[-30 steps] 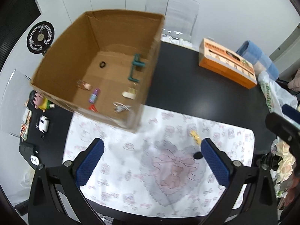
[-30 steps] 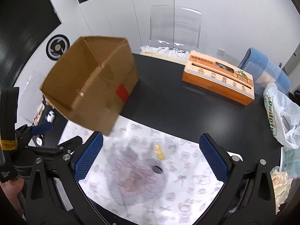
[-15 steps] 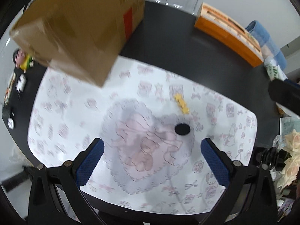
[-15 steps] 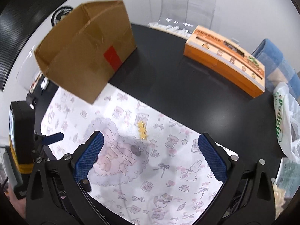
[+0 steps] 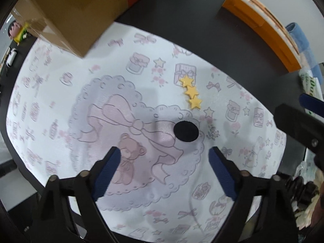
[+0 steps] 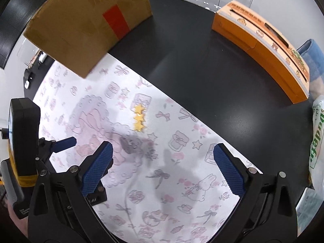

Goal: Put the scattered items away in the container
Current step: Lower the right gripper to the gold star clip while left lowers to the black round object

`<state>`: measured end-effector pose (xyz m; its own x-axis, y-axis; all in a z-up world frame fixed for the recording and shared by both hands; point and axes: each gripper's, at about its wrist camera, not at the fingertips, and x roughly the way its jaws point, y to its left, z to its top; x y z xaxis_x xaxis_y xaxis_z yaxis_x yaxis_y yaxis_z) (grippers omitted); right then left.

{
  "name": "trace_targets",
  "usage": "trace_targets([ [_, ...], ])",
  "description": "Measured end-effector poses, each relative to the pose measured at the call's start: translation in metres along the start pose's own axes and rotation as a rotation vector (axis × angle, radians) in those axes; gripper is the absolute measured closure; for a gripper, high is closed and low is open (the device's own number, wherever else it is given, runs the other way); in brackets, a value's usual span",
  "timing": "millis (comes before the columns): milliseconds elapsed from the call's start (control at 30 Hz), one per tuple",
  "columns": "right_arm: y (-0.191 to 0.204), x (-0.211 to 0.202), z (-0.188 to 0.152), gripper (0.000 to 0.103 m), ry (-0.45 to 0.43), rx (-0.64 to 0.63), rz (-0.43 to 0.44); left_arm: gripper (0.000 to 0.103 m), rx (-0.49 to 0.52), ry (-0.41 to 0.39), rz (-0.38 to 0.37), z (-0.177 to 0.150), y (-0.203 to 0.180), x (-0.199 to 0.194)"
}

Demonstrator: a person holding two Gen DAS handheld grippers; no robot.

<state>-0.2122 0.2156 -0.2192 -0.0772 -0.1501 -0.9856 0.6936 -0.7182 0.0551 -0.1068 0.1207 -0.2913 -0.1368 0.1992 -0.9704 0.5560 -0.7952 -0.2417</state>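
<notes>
A black disc lies on the patterned mat, just ahead of my left gripper. Its jaws are closing with nothing between them. A yellow three-star clip lies a little beyond the disc. The brown cardboard box stands at the mat's far left corner; its inside is hidden. In the right wrist view my right gripper hangs open and empty over the mat, with the star clip ahead and the blurred disc by its left finger. One left-gripper finger shows at the left.
A long orange box lies on the black table at the far right. A plastic bag and a blue towel are at the right edge. Small figurines stand left of the cardboard box.
Both grippers have come down close to the mat, so the disc and stars look larger. The box has slid to the views' upper edge. The left jaws stand narrower than before.
</notes>
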Motion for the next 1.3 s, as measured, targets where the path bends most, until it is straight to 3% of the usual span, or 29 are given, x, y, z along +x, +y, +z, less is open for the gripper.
trace_targets([
  [367,-0.02,0.046,0.003,0.002,0.064,0.004,0.027,0.018,-0.046,0.055,-0.007,0.008,-0.009,0.048],
  [500,-0.017,0.058,0.006,0.002,0.085,0.011,0.044,0.032,-0.044,0.046,0.026,0.01,-0.009,0.052],
  [667,-0.004,0.075,0.013,0.007,0.108,-0.019,0.062,0.037,-0.044,0.046,0.034,0.011,-0.007,0.051],
  [733,0.001,0.082,0.016,0.008,0.119,-0.028,0.064,0.052,-0.039,0.041,0.06,0.009,-0.005,0.05],
  [967,0.023,0.106,0.028,0.018,0.143,-0.072,0.059,0.083,-0.063,0.038,0.057,0.007,0.014,0.046],
  [1033,0.032,0.114,0.03,0.022,0.156,-0.092,0.052,0.098,-0.07,0.048,0.058,0.008,0.02,0.047],
  [1167,0.046,0.124,0.03,0.035,0.176,-0.12,0.01,0.103,-0.09,0.073,0.016,0.011,0.033,0.048],
  [1300,0.057,0.129,0.029,0.04,0.184,-0.15,-0.071,0.103,-0.089,0.087,0.008,0.013,0.034,0.05],
])
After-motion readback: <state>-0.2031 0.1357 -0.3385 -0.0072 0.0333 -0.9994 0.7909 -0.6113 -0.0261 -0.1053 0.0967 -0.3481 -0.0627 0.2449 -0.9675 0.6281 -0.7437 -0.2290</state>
